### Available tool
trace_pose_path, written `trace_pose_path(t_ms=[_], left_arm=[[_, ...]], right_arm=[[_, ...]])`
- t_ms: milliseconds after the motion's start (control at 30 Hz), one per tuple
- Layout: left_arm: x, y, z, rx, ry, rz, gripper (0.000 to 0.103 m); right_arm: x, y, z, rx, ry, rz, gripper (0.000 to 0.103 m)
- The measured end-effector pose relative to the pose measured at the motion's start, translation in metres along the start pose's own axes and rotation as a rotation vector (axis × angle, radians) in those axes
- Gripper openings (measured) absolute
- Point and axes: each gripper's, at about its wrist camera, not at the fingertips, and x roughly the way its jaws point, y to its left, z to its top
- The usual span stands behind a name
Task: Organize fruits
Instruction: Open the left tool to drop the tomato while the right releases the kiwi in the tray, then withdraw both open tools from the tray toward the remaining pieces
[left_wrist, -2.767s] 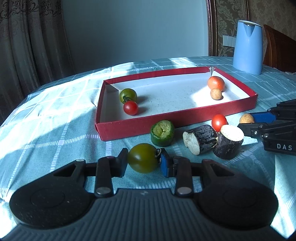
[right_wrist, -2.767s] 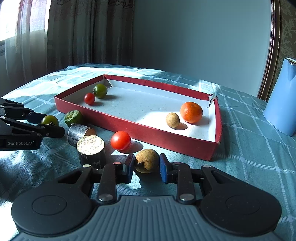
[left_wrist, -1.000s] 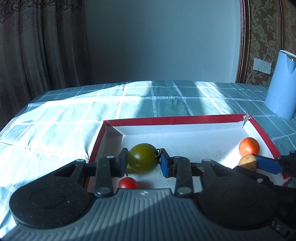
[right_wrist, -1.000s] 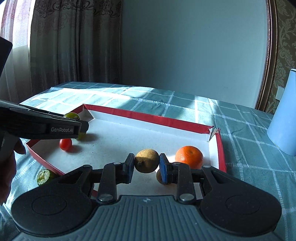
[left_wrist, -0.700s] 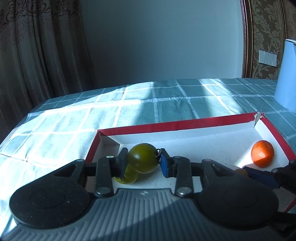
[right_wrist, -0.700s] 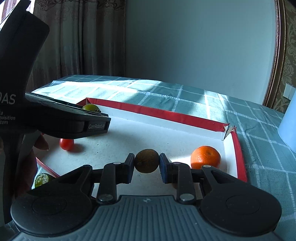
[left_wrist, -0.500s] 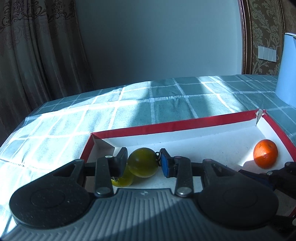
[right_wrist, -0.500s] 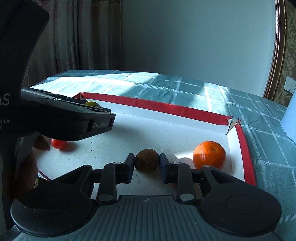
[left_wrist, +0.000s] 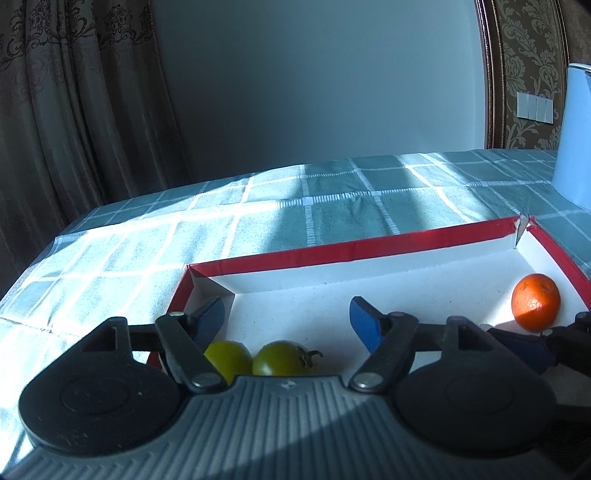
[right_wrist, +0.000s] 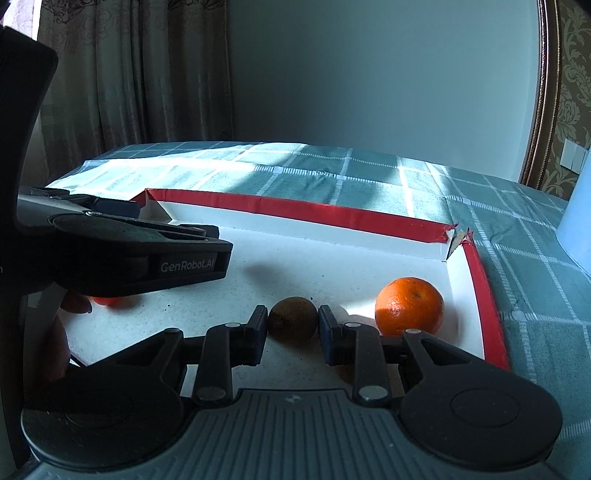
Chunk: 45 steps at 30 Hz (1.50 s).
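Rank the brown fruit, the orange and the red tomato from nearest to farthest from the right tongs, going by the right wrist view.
1. Brown fruit: between the fingers of the right tongs.
2. Orange: just right of them, near the tray's right wall.
3. Red tomato: far left, half hidden under the left tongs.

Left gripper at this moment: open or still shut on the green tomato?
Open. The left gripper has its jaws spread wide, and the green tomato lies free in the red tray.

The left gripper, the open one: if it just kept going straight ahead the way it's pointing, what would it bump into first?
Probably the far wall of the red tray. The left gripper is open, with bare white tray floor ahead; the two green tomatoes lie below it, nearer the camera. Depth is hard to judge here.
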Motion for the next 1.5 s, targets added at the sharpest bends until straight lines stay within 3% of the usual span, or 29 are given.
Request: trace_pose_path(t_ms=[267, 733, 767, 800, 867, 1000, 1500], left_arm=[[-0.025, -0.002, -0.008, 0.045, -0.097, 0.013, 0.086], [-0.064, 0.031, -0.033, -0.063, -0.105, 0.007, 0.091], [-0.066, 0.033, -0.036, -0.069, -0.101, 0.009, 0.091], [-0.068, 0.036, -0.038, -0.072, -0.098, 0.010, 0.092], [-0.073, 0.040, -0.043, -0.079, -0.093, 0.009, 0.092], [-0.086, 0.053, -0.054, -0.102, -0.092, -0.005, 0.093], [-0.105, 0.068, -0.082, -0.092, -0.033, -0.053, 0.095]], right_arm=[[-0.004, -0.003, -0.001, 0.016, -0.011, 0.003, 0.028], [-0.015, -0.004, -0.008, 0.019, -0.018, 0.025, 0.031], [-0.016, -0.003, -0.008, 0.015, -0.018, 0.027, 0.039], [-0.018, -0.003, -0.009, 0.012, -0.020, 0.030, 0.054], [-0.024, -0.002, -0.011, 0.010, -0.048, 0.022, 0.067], [-0.038, -0.002, -0.015, -0.007, -0.091, 0.002, 0.067], [-0.069, -0.022, -0.035, 0.091, -0.094, 0.027, 0.067]])
